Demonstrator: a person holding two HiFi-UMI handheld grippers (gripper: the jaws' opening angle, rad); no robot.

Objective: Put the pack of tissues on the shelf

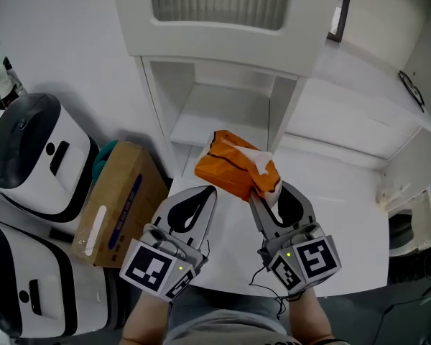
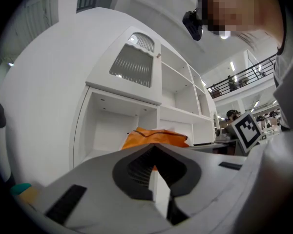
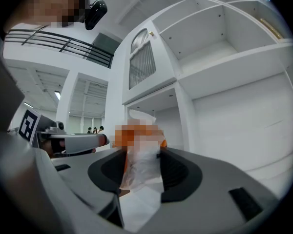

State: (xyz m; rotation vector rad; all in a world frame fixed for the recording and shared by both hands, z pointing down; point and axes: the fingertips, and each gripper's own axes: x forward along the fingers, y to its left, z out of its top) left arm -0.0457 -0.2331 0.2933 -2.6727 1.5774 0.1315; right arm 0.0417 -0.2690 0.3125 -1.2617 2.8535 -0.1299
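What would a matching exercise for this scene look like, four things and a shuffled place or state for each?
1 pack of tissues
2 left gripper
3 cardboard box
4 shelf

A left of the table, by the white machines
B white, behind the table
C jaws together on nothing
D orange, clamped in the right gripper

Pairs: 1-D, 2-C, 3-A, 4-B

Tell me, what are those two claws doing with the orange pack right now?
Right gripper shut on pack of tissues. Left gripper shut, empty, beside it. Not yet on the shelf; nothing in the way.
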